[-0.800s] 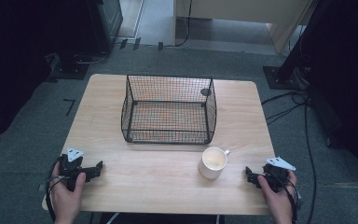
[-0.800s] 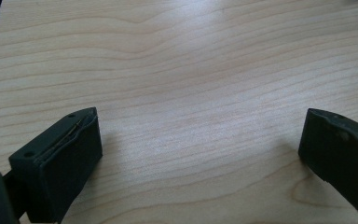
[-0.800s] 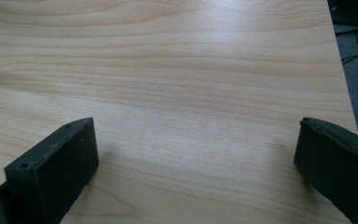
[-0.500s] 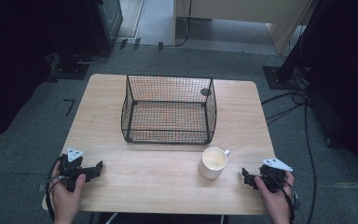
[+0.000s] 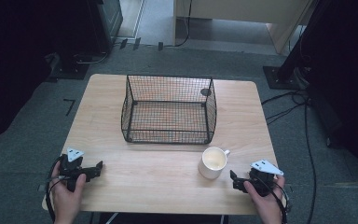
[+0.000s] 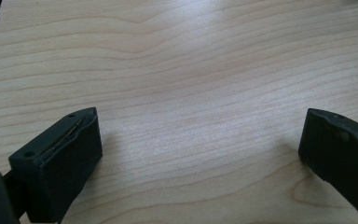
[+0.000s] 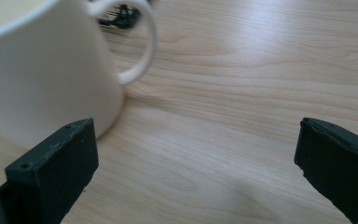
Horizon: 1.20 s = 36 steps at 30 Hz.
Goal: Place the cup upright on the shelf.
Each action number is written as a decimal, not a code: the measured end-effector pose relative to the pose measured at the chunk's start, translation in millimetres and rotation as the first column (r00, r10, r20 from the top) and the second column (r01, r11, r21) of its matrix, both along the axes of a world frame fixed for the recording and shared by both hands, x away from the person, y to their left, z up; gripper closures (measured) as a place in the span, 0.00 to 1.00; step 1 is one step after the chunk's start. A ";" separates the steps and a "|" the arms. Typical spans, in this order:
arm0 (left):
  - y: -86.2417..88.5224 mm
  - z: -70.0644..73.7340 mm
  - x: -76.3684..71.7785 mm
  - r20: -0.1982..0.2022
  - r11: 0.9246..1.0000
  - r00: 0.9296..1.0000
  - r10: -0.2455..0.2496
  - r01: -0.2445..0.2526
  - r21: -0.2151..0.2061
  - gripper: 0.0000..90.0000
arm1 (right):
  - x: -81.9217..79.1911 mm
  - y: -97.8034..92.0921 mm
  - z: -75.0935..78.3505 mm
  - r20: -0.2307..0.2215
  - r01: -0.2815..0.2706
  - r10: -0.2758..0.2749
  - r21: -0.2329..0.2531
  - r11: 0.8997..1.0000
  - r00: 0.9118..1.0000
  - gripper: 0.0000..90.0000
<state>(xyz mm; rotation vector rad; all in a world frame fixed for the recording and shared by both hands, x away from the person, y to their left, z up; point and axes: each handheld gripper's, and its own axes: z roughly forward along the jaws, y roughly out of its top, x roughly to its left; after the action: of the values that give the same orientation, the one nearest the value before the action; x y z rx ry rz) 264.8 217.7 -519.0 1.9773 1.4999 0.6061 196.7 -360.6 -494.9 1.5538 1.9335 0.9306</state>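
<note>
High view: the right gripper [image 5: 235,179] sits low on the bench [image 5: 158,172] just beside the mug [image 5: 212,162], seemingly lined up to take it (the basket [image 5: 169,109] behind is a likely home). Its fingers [image 7: 51,172] are spread wide, one close by the mug's wall, holding nothing. The left gripper [image 5: 98,168] rests apart near the front edge, fingers equally wide and empty.

Wooden table [image 5: 107,119] bears wire basket [image 5: 168,109] and mug [image 5: 213,162].
</note>
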 end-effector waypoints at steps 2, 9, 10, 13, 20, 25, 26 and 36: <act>0.0 0.0 0.0 0.000 1.000 1.000 0.000 0.000 0.000 0.00 | -2.8 10.0 2.4 0.005 -0.024 0.024 0.008 1.000 1.000 0.00; 0.0 0.0 0.0 0.000 1.000 1.000 0.000 0.000 0.000 0.00 | -6.7 26.3 6.7 0.027 -0.081 0.081 0.011 0.997 0.996 0.00; 0.0 0.0 0.0 0.000 1.000 1.000 0.000 0.000 0.000 0.00 | -7.4 30.5 7.8 0.034 -0.096 0.095 0.015 0.995 0.995 0.00; 0.0 0.0 0.0 0.000 1.000 1.000 0.000 0.000 0.000 0.00 | -8.3 35.8 8.8 0.041 -0.118 0.117 0.027 0.993 0.992 0.00; 0.0 0.0 0.0 0.000 1.000 1.000 0.000 0.000 0.000 0.00 | -7.7 49.1 10.4 0.070 -0.160 0.157 0.050 0.986 0.985 0.00; 0.0 0.0 0.0 0.000 1.000 1.000 0.000 0.000 0.000 0.00 | -4.7 59.0 11.2 0.093 -0.185 0.178 0.073 0.980 0.980 0.00; 0.0 0.0 0.0 0.000 1.000 1.000 0.000 0.000 0.000 0.00 | -3.6 61.1 10.9 0.091 -0.186 0.179 0.077 0.980 0.980 0.00; 0.0 0.0 0.0 0.000 1.000 1.000 0.000 0.000 0.000 0.00 | 11.2 77.0 3.8 0.089 -0.154 0.148 0.068 0.986 0.985 0.00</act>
<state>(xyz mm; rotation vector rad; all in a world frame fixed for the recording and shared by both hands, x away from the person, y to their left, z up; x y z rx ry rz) 264.8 217.7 -519.0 1.9770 1.4997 0.6062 207.9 -283.6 -491.2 1.3992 1.9997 1.1247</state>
